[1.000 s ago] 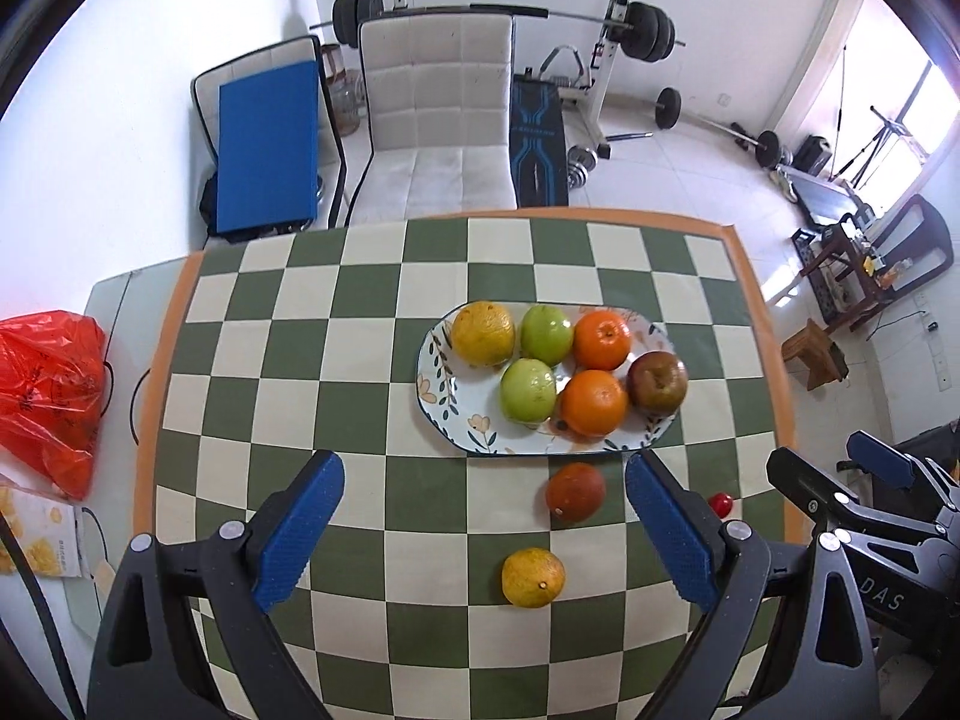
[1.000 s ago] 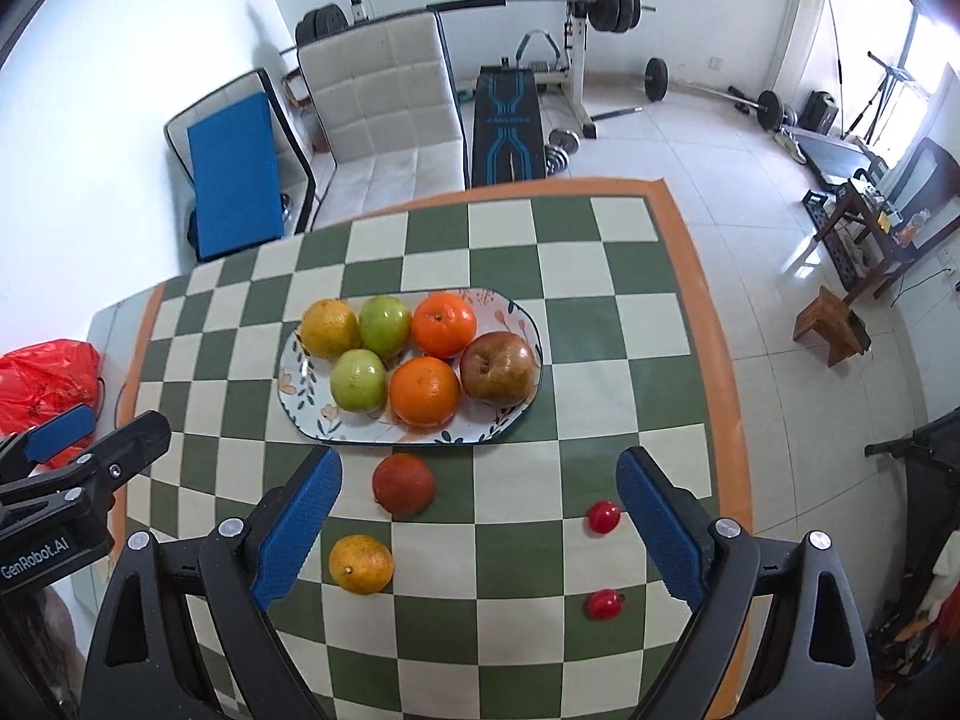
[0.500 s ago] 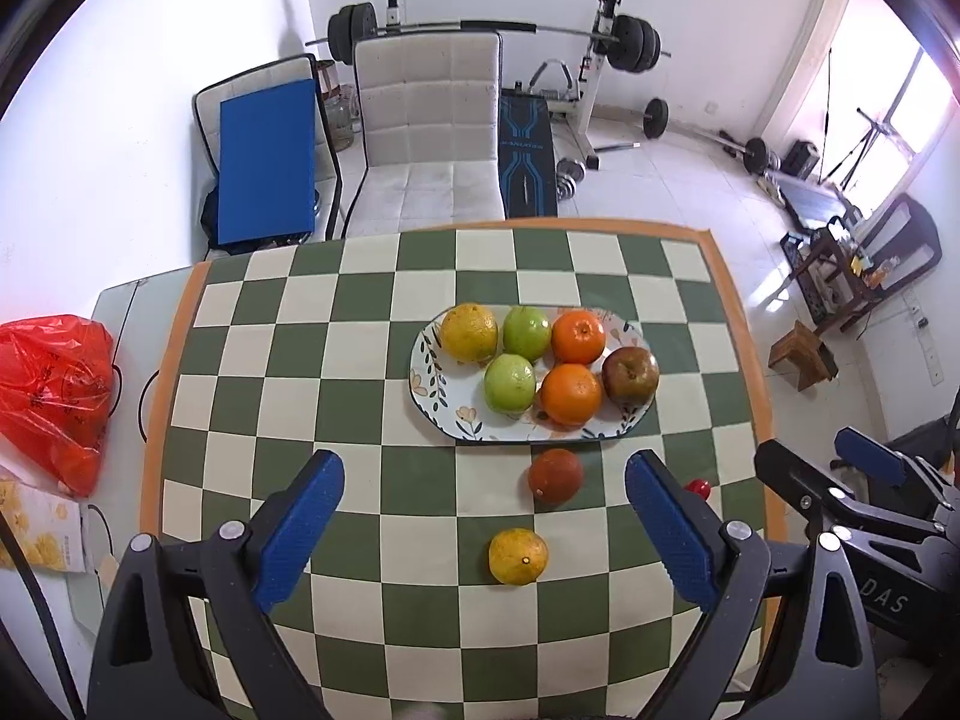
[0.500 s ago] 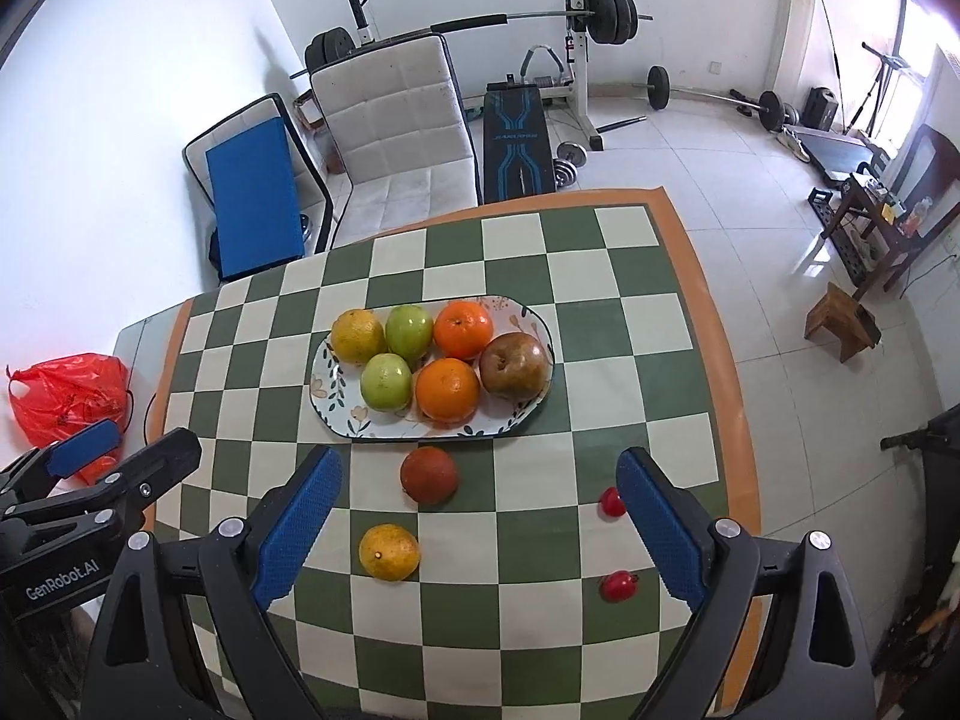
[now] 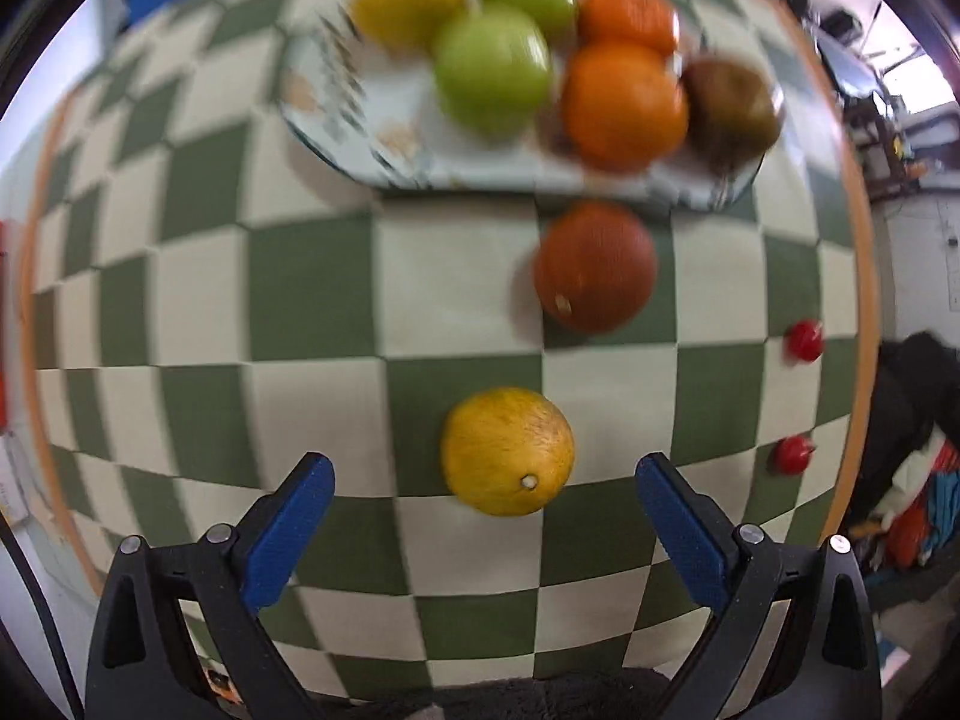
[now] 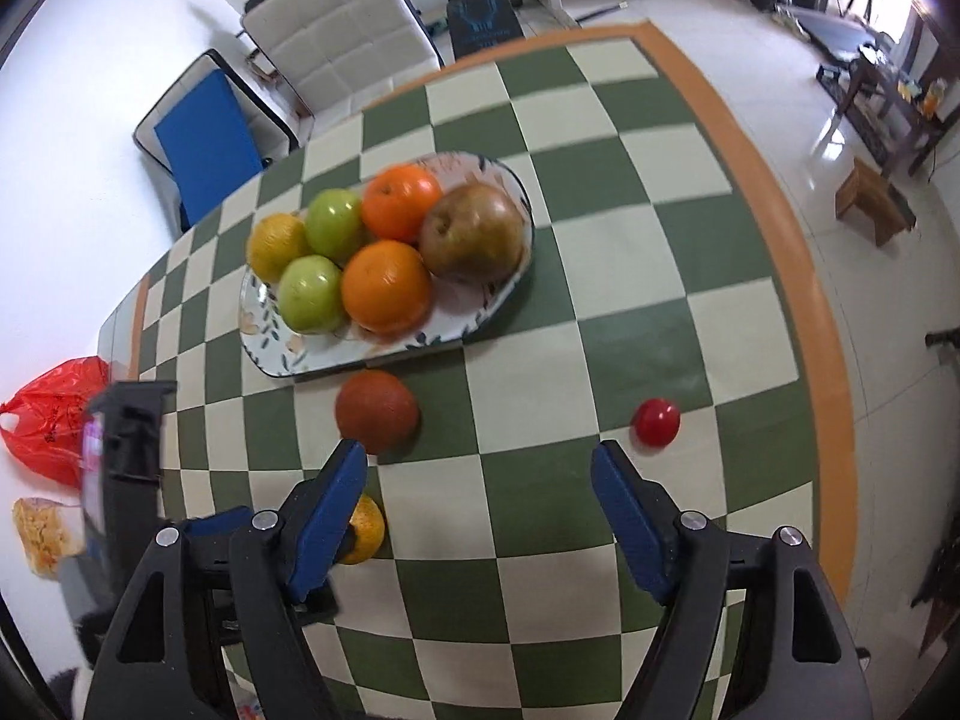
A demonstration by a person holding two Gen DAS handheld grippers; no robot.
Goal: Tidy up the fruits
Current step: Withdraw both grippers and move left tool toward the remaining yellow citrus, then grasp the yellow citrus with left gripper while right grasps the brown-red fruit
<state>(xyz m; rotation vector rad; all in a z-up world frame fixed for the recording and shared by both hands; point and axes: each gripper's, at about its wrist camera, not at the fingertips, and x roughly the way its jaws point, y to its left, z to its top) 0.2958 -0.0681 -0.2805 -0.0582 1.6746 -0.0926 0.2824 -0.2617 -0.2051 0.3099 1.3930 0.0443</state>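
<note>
A yellow orange (image 5: 507, 453) lies on the checkered table, just ahead of my open left gripper (image 5: 485, 468) and between its blue fingers. Beyond it sits a red-brown fruit (image 5: 594, 267), then the oval floral plate (image 5: 372, 156) holding a yellow citrus, two green apples, two oranges and a brown pear. My right gripper (image 6: 479, 456) hovers open and empty over the table. The red-brown fruit (image 6: 377, 411) is by its left finger and a small red fruit (image 6: 658, 422) by its right. The yellow orange (image 6: 366, 531) is half hidden behind the left finger.
Two small red fruits (image 5: 804, 341) (image 5: 792, 455) lie near the table's orange right border (image 6: 774, 204). A red plastic bag (image 6: 54, 420) sits off the left side. A white chair (image 6: 342, 24) and a blue one (image 6: 210, 138) stand behind the table.
Both grippers have dropped toward the table. The left one came down fast and close around the yellow orange; the right one lowered near the red-brown fruit. No fruit has moved.
</note>
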